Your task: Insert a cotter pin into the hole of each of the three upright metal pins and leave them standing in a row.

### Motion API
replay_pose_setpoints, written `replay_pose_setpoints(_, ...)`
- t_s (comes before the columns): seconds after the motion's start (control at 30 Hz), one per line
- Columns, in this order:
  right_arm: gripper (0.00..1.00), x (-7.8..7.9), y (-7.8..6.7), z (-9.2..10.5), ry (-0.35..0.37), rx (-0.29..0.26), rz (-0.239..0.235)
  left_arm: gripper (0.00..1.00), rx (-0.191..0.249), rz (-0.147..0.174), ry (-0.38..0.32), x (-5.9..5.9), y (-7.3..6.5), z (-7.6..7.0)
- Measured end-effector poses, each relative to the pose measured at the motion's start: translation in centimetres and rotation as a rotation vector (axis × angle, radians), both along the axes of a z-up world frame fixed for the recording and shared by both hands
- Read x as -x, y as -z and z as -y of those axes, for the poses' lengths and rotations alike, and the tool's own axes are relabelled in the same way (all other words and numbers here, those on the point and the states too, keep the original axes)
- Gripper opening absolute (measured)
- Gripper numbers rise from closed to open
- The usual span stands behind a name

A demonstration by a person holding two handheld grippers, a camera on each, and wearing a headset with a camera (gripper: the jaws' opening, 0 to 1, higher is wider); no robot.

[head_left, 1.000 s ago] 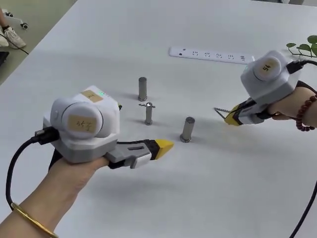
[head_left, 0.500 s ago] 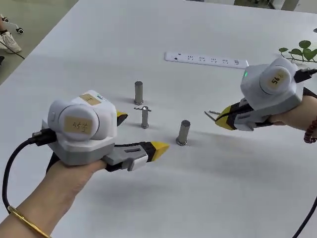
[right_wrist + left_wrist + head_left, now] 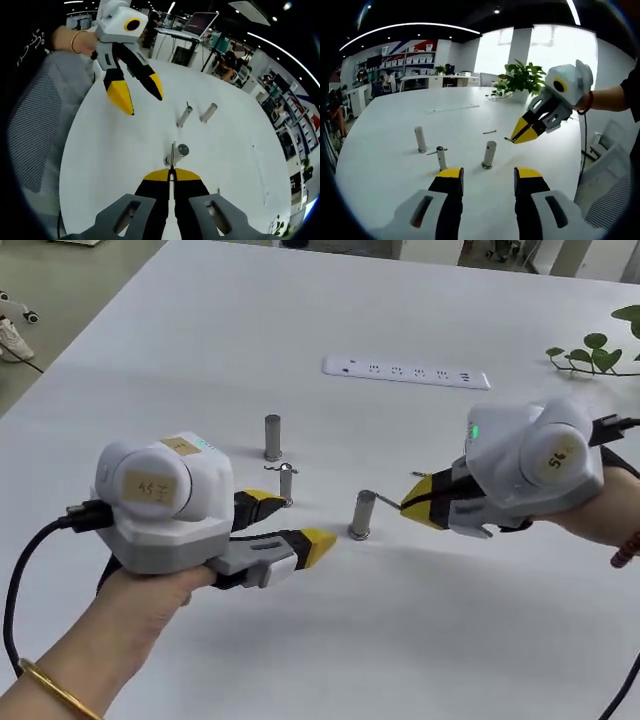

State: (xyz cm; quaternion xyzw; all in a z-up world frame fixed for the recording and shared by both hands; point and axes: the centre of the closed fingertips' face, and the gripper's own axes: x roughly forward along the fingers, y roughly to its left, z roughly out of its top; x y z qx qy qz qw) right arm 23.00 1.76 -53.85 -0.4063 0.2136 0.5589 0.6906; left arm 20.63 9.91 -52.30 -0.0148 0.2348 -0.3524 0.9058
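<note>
Three pins stand on the table (image 3: 180,350): far pin (image 3: 272,437), middle pin (image 3: 286,486) with a cotter (image 3: 278,469) through its top, and right pin (image 3: 361,515). Right gripper (image 3: 408,508), jaws clamped on a second cotter (image 3: 388,503), holds its tip at the right pin's top, perhaps touching. Left gripper (image 3: 302,522) hangs near-left, jaws apart.

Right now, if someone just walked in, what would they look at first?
Probably the right gripper, near the middle of the table, pinching a thin cotter pin and pointing it at the top of the nearest metal pin. Next comes the left gripper, open, low on the left. Just beyond its jaws stands the middle metal pin, with another cotter pin already through its top.
</note>
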Motion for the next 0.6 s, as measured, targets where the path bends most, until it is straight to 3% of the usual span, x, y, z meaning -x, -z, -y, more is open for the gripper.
replay_pose_setpoints(0.6, 0.0, 3.4, 0.4, -2.9, -0.141, 0.012, 0.071, 0.15, 0.098, -0.064, 0.081, 1.3, 0.1, 1.9)
